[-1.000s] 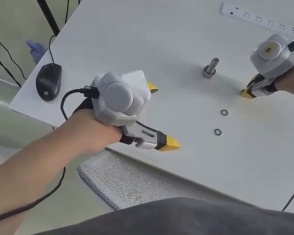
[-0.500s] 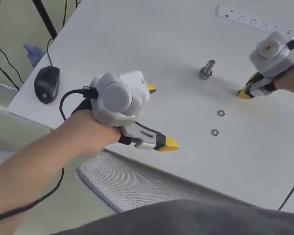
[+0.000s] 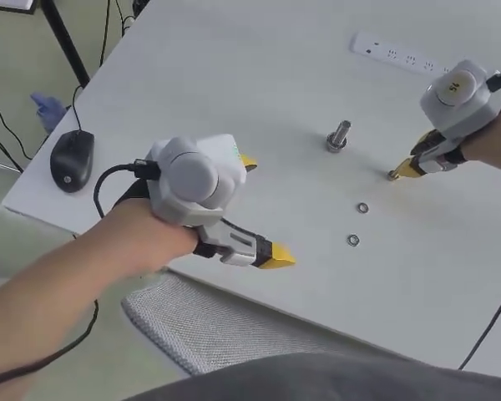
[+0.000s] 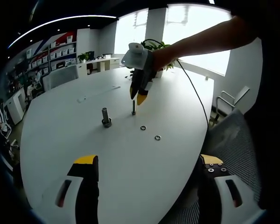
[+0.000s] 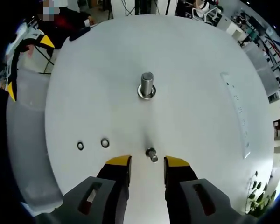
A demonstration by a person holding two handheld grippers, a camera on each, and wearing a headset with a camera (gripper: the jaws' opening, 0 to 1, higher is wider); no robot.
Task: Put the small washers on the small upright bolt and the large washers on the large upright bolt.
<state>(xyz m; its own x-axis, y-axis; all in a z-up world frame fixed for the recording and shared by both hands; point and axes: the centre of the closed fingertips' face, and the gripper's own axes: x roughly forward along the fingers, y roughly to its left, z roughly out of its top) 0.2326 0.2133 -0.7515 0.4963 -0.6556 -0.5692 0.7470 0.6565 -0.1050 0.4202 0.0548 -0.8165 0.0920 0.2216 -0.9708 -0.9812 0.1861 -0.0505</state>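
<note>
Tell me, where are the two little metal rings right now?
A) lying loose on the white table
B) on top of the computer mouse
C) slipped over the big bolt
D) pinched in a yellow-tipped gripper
A: both rings lie flat on the bare table, side by side, apart from the big bolt.
</note>
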